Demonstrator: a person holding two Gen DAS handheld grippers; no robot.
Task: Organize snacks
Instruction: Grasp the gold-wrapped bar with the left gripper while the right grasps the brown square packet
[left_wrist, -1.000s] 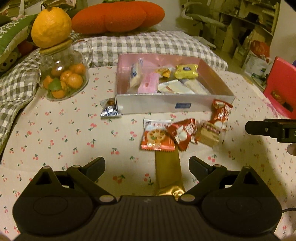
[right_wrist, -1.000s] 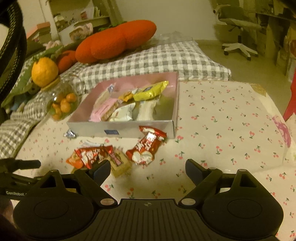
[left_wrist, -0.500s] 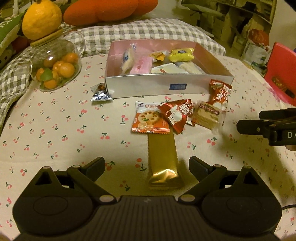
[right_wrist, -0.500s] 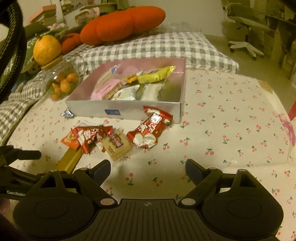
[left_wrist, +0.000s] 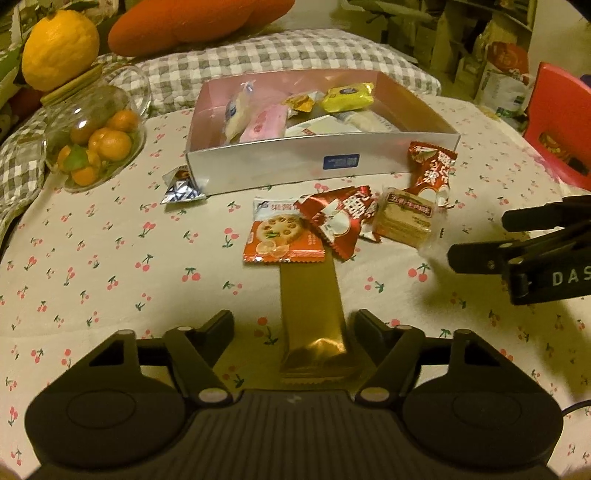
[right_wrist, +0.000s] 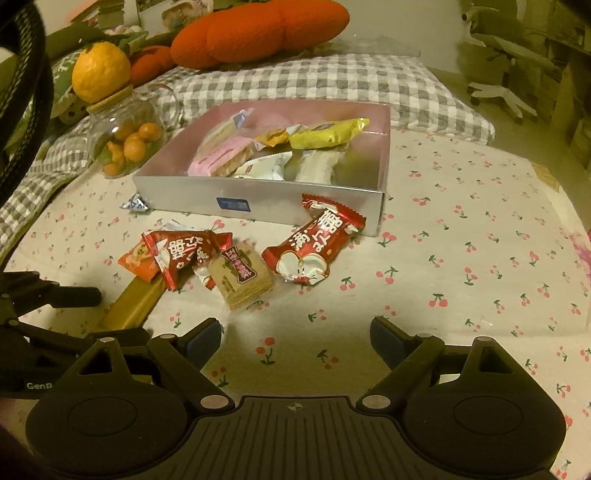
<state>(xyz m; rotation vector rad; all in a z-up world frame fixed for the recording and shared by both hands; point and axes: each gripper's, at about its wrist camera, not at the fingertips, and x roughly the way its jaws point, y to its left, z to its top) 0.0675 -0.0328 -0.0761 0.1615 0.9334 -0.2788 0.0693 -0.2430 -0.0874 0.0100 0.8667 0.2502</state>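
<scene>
A silver box (left_wrist: 280, 170) (right_wrist: 258, 197) with a pink inside holds several wrapped snacks. Loose snacks lie in front of it: a gold bar (left_wrist: 312, 314) (right_wrist: 131, 304), an orange cookie pack (left_wrist: 282, 236), a red pack (left_wrist: 338, 219) (right_wrist: 184, 254), a tan wafer pack (left_wrist: 404, 219) (right_wrist: 240, 277), a second red pack (left_wrist: 430, 171) (right_wrist: 317, 243) and a small silver pack (left_wrist: 181, 188). My left gripper (left_wrist: 293, 325) is open, its fingers on either side of the gold bar's near end. My right gripper (right_wrist: 295, 334) is open and empty, just short of the wafer pack.
A glass jar (left_wrist: 92, 136) of small oranges with a big yellow citrus on its lid stands left of the box. Checked cushions (right_wrist: 314, 85) and an orange plush lie behind. A red chair (left_wrist: 557, 122) is at the right. The cloth has cherry print.
Both grippers have moved in toward the loose snacks. The left one now straddles the gold bar's near end; the right one has come closer to the wafer pack. Nothing was picked up.
</scene>
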